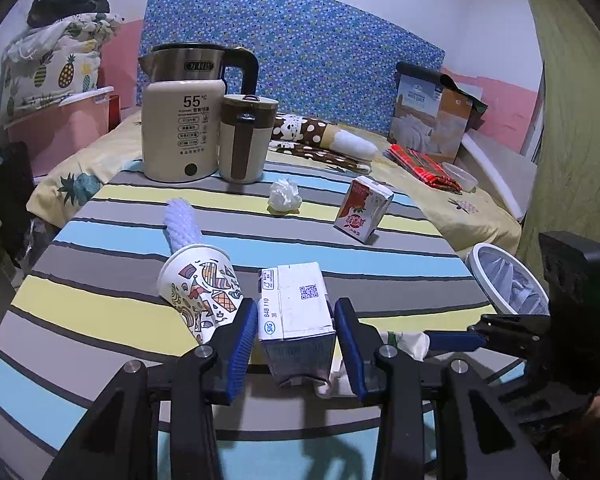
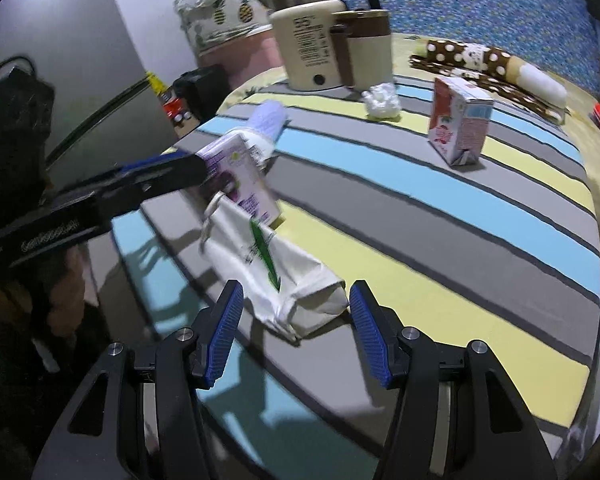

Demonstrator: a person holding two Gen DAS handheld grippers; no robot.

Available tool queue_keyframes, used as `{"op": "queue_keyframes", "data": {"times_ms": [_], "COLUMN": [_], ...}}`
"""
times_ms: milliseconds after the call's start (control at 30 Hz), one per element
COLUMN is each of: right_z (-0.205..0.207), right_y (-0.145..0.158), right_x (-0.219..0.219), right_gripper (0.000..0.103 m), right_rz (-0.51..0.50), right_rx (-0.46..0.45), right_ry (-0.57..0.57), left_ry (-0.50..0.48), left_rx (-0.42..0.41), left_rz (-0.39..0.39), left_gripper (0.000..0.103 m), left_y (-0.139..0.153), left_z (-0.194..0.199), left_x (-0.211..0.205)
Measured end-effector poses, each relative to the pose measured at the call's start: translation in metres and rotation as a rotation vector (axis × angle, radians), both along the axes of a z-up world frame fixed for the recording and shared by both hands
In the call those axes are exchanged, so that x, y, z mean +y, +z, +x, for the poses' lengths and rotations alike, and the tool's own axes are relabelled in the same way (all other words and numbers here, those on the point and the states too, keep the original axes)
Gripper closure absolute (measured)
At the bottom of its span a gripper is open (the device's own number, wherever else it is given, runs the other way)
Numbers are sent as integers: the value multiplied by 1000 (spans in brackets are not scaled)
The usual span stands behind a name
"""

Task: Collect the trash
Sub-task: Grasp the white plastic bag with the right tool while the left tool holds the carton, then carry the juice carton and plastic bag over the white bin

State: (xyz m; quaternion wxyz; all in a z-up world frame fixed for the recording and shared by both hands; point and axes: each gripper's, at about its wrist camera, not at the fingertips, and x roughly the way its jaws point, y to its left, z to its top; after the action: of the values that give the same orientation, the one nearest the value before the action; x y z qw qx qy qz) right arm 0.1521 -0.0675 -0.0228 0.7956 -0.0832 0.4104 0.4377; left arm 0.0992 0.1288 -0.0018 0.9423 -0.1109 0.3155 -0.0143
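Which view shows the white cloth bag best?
The right wrist view: the white cloth bag lies in full before the open right gripper. The left wrist view shows only scraps of it behind the carton.

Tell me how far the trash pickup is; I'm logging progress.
Nothing looks binned yet. The left gripper brackets the purple carton, the right gripper straddles the white bag. Paper cup, tissue ball and red carton remain.

— What are your pads made of?
— My left claw [image 1: 296, 336] has ribbed blue rubbery pads [image 1: 244, 340]; they flank a matt cardboard milk carton [image 1: 296, 312].
— And the counter [image 1: 340, 256]?
— Striped cloth; the kettle [image 1: 184, 120] looks like brushed metal with smooth plastic.
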Motion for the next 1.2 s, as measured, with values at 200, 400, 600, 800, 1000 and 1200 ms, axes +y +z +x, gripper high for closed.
{"op": "queue_keyframes", "data": {"times_ms": [200,400,600,800,1000,1200], "right_z": [3,18,1,-9,-9,-7], "right_y": [4,-5,-3,3,10,11], "right_x": [-1,11,16,5,-20,-43], "right_gripper": [46,46,68,72,72,72], "right_rz": [4,11,3,-17,4,20], "right_rx": [-30,10,-21,-59,-66,-64], "right_ry": [-20,4,37,-35,-144,-241], "left_ry": [2,7,7,5,-13,-41], "left_rx": [3,8,6,-1,-6,-2], "left_rz": [9,0,0,11,12,18], "left_gripper": [62,62,63,63,63,63], "left_y": [0,-2,-3,-3,-2,-1], "left_z": [-4,-6,-5,-4,-3,-1], "left_x": [-1,2,4,0,-12,-33]}}
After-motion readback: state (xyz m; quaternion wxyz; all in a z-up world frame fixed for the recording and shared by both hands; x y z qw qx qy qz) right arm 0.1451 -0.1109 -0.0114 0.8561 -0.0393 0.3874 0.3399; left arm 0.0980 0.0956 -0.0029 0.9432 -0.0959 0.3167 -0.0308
